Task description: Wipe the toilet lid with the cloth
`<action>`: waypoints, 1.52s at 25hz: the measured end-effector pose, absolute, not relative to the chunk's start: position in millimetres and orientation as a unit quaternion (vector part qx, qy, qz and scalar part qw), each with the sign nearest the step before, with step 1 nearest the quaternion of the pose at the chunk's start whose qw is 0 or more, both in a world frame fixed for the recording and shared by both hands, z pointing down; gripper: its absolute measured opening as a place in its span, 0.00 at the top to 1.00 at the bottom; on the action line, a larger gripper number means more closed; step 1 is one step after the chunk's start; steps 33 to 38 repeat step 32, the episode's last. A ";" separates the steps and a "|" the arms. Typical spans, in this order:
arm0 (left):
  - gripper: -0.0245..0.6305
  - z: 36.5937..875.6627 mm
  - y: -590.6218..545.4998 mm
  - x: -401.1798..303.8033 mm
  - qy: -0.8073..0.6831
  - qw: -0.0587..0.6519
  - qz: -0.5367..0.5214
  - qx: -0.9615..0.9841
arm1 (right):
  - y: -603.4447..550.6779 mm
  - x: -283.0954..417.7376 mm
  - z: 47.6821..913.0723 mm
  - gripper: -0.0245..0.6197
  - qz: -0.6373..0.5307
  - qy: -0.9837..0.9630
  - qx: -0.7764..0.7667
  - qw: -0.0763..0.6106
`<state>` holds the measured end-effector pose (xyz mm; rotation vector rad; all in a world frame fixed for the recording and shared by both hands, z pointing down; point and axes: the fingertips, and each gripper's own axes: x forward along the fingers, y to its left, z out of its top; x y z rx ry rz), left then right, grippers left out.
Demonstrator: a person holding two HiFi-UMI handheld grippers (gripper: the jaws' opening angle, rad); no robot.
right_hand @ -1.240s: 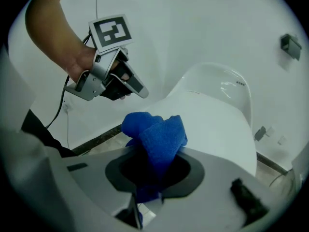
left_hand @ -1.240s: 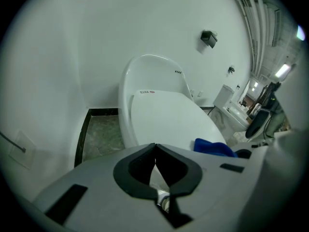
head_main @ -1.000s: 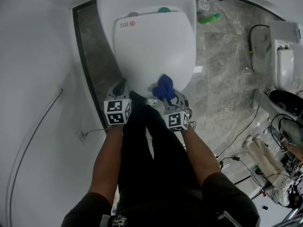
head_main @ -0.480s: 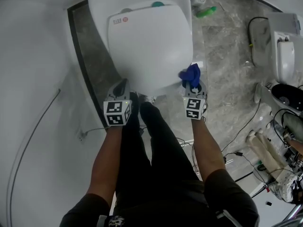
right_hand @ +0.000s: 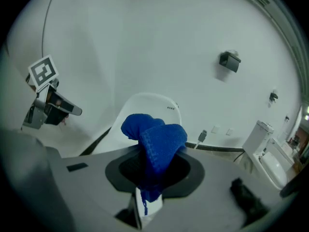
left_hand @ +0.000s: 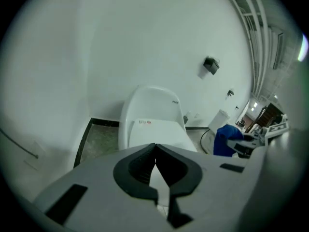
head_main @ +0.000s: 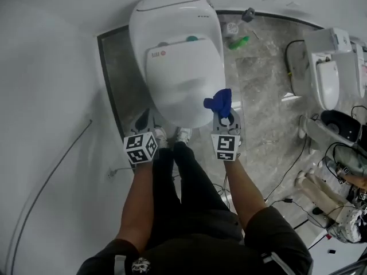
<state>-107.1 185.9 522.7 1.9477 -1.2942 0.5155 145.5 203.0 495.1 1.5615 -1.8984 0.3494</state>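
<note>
Head view: the right gripper (head_main: 225,118) has its jaws clamped on the blue cloth (head_main: 219,101), bunched at the 4 o'clock edge of the white toilet lid (head_main: 183,79). The left gripper (head_main: 144,119), jaws closed on nothing, hangs at the lid's 7 o'clock

White wall (head_main: 46,67) left of left gripper (head_main: 145,116) fingers, thin cable (head_main: 53,173) running down it. Dark skirting strip (head_main: 109,85) at floor edge. Grey marble floor (head_main: 264,107) right of right gripper (head_main: 225,114) fingers. Second white toilet (head_main: 330,67) further right, loose cables (head_main: 285,171) near it. Dark box (right_hand: 230,61) on wall above fingertips.
</note>
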 end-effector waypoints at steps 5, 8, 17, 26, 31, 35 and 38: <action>0.94 424.6 160.1 -96.7 -0.445 0.347 0.161 0.810 | 164.7 113.1 395.2 0.85 0.121 -0.727 0.623 0.264; 0.94 374.8 147.9 -101.3 -0.420 0.316 0.158 0.836 | 150.6 98.9 363.1 0.85 0.106 -0.730 0.624 0.258; 0.95 232.6 102.6 -118.2 -0.430 0.221 0.113 0.868 | 122.0 51.0 221.7 0.85 0.017 -0.755 0.623 0.205; 0.94 180.6 113.2 -107.1 -0.439 0.164 0.121 0.875 | 131.6 28.2 153.0 0.85 -0.032 -0.801 0.576 0.157; 0.94 144.4 141.9 -59.9 -0.443 0.150 0.106 0.877 | 153.5 62.2 126.2 0.85 -0.036 -0.813 0.566 0.135; 0.94 133.9 151.2 -45.6 -0.444 0.141 0.104 0.879 | 161.0 74.1 119.3 0.85 -0.038 -0.814 0.565 0.129; 0.94 133.9 151.2 -45.6 -0.444 0.141 0.104 0.879 | 161.0 74.1 119.3 0.85 -0.038 -0.814 0.565 0.129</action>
